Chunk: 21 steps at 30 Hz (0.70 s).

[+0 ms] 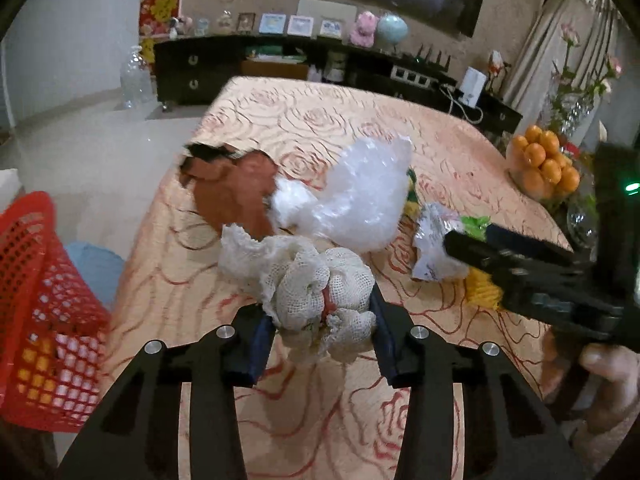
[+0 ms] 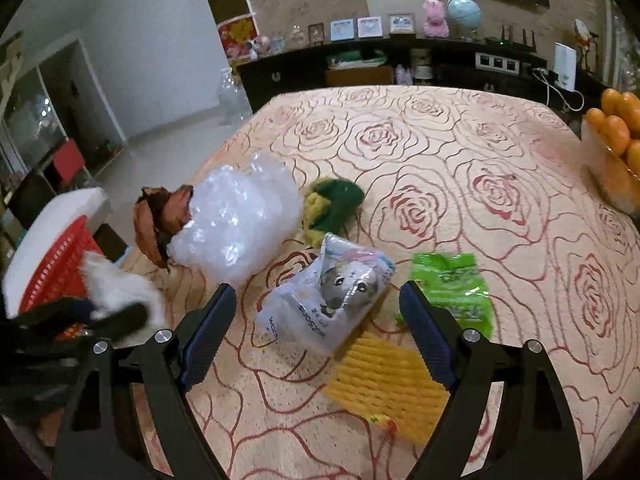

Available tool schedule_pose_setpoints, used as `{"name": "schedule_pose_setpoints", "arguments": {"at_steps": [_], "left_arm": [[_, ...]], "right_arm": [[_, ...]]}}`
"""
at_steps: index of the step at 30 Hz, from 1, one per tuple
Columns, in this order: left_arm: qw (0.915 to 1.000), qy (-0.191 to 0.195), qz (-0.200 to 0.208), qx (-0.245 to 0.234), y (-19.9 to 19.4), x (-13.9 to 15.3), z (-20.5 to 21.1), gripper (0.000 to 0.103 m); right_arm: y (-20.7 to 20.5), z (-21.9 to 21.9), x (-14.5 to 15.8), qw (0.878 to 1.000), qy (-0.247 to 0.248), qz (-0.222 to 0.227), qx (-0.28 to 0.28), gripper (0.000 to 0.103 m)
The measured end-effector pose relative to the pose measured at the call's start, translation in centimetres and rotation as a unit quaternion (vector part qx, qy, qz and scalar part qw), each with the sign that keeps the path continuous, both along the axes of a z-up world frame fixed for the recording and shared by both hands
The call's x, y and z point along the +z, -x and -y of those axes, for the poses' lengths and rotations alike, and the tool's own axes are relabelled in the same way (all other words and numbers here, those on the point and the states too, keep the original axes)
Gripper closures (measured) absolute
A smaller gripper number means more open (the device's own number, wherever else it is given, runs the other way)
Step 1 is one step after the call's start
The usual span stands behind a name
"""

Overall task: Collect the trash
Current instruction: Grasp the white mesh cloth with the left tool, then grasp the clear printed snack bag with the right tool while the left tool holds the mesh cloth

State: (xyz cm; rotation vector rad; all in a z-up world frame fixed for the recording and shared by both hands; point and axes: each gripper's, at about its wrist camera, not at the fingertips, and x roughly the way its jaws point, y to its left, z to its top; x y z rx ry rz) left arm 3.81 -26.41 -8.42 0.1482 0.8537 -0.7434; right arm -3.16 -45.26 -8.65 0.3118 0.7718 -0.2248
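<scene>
trash scattered on table [image 2: 460, 152] near its left edge, likely dumped there for sorting into red basket [image 1: 44, 304] standing just off that edge, low and within reach of a short swing. left gripper [image 1: 320, 320] clamped on white mesh wad [image 1: 316, 284], fingers pressed into both sides, wad lifted clear of cloth, held high probably to carry over the rim. right gripper [image 2: 318, 312] spread wide, holding nothing, touching nothing, hovering with white cat-print bag [image 2: 328, 300] between its fingers, looks lined up for next grab. green wrapper [image 2: 452, 284] just beside right finger, yellow foam sheet [image 2: 384, 384] under bag's near end. bubble wrap [image 2: 240, 216] and brown crumpled paper [image 2: 160, 216] touching, farther left. green-yellow sponge [image 2: 332, 200] behind. bowl of oranges [image 2: 616, 148] at far right, not trash.
</scene>
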Motion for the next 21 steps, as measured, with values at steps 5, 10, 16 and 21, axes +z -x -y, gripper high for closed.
{"name": "schedule_pose_setpoints", "arguments": {"at_steps": [5,10,16,21], "left_arm": [[0.9996,0.014,0.008,0.021,-0.4,1.1,-2.2,0.063],[0.9988,0.021,0.018,0.041,-0.7,1.9,-4.1,0.063],[0.9980,0.018,0.035,0.050,-0.8,2.4,-5.3,0.063],[0.9969,0.016,0.049,0.060,-0.9,2.8,-6.0,0.063]], "right_arm": [[-1.8,-0.1,-1.6,1.000,0.001,-0.024,-0.003,0.022],[-3.1,-0.3,-2.8,0.999,-0.003,-0.041,-0.007,0.022],[-3.1,-0.2,-2.7,0.999,-0.002,-0.037,-0.009,0.045],[-2.8,0.2,-2.8,0.999,-0.003,-0.037,-0.013,0.053]]}}
